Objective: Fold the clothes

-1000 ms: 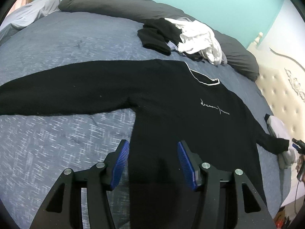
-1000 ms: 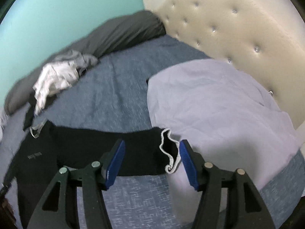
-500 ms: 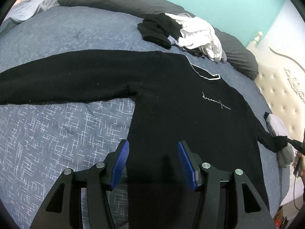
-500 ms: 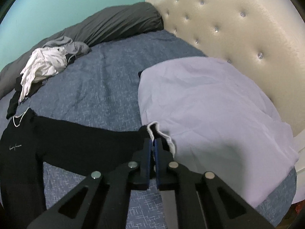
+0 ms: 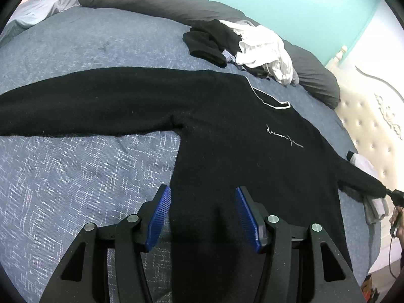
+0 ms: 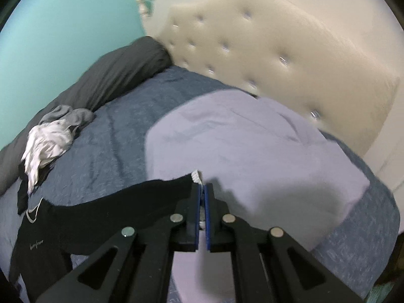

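Pinching the black sweater (image 6: 101,212) cuff, right gripper (image 6: 202,202) jaws clamped, left gripper (image 5: 202,217) jaws apart, empty.

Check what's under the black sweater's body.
The black sweater lies flat on the blue bedspread, which shows all around it. Whatever is directly beneath the fabric is covered.

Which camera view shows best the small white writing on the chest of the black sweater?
The left wrist view. There the black sweater lies spread flat on the bed, and the white writing is a clear line of script on its chest. In the right wrist view the writing is only a tiny, blurred mark near the left edge.
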The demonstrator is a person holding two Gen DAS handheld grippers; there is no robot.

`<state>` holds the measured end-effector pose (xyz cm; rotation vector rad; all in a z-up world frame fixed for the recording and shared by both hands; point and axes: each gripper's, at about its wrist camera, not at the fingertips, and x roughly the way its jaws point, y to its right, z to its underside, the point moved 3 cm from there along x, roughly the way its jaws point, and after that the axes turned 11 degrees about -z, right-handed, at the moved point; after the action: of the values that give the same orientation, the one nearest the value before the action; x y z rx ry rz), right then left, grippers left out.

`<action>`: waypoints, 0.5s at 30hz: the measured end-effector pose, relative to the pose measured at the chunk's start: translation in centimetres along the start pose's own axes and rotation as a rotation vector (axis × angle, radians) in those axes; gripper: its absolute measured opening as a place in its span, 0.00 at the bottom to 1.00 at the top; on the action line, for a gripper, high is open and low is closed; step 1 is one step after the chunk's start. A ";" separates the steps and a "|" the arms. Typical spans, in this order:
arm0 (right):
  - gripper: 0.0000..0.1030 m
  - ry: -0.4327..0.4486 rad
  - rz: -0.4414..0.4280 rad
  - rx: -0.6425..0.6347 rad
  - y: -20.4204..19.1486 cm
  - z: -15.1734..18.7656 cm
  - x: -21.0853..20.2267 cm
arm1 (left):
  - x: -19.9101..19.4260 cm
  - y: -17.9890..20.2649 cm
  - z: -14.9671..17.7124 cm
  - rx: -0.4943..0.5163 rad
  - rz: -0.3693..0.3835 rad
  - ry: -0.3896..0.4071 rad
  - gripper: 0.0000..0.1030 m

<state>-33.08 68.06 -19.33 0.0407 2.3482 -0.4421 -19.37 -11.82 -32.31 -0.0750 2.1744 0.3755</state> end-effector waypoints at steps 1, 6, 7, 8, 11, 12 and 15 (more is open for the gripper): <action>0.02 -0.010 0.008 0.018 0.5 0.2 0.2 | 0.0 0.0 0.0 0.001 0.000 0.000 0.56; 0.03 -0.111 0.026 0.023 1.3 1.3 2.3 | 0.0 0.0 -0.1 0.003 0.001 0.001 0.56; 0.03 -0.134 0.027 0.025 1.4 1.6 2.7 | 0.0 0.1 -0.1 0.003 0.002 0.000 0.56; 0.05 -0.133 0.011 0.012 1.1 1.7 2.8 | 0.1 0.1 -0.1 0.006 0.003 -0.003 0.56; 0.22 -0.142 -0.006 -0.036 0.3 1.6 2.7 | 0.3 0.6 -0.1 0.023 0.006 -0.009 0.56; 0.30 -0.138 0.009 -0.052 0.1 1.5 2.6 | 0.4 0.7 -0.2 0.026 0.008 -0.011 0.56; 0.34 -0.070 0.068 -0.050 -0.5 0.3 1.0 | 0.5 1.0 -0.5 0.034 0.018 -0.012 0.56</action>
<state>-33.64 67.43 -20.09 0.0795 2.2807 -0.3455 -20.25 -10.95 -32.21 -0.0342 2.1700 0.3483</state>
